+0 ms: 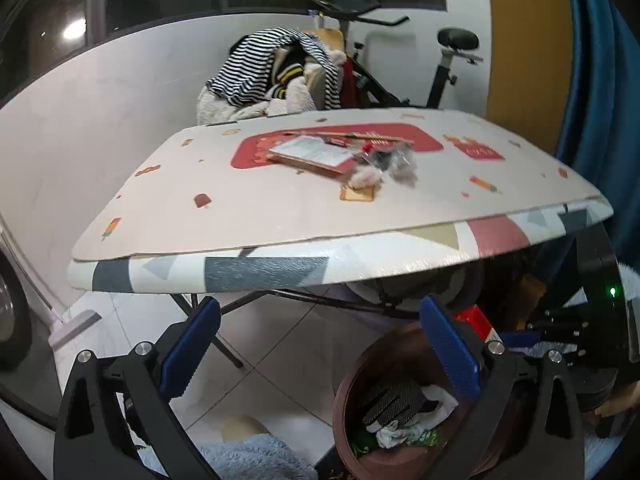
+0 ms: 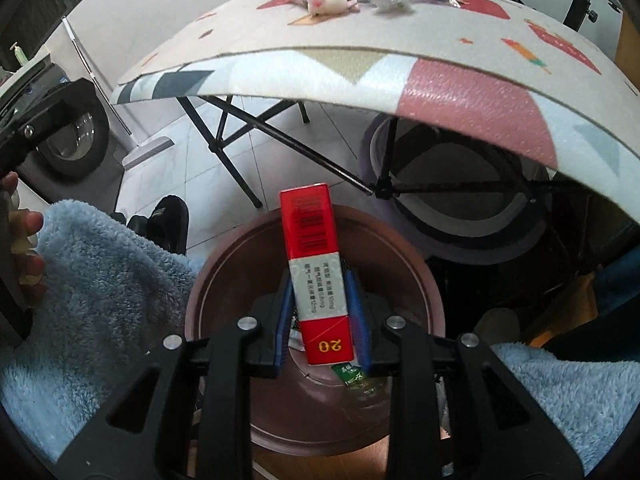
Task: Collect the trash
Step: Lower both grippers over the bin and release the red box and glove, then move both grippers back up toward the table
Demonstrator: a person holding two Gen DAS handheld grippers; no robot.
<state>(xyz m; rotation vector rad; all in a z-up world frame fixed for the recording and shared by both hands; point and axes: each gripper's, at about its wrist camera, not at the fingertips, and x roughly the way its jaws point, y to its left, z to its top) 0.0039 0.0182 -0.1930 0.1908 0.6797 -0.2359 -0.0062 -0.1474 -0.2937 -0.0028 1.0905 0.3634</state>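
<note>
While clamped: red carton (image 2: 316,276) between right claw (image 2: 322,324) pads

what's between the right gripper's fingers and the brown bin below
In the right wrist view, a red cigarette pack is clamped in the right gripper, directly over the open brown bin; nothing else intervenes.

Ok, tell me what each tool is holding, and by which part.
Right tool pinches the red cigarette pack by its lower sides, near the "20". Left tool holds nothing.
</note>
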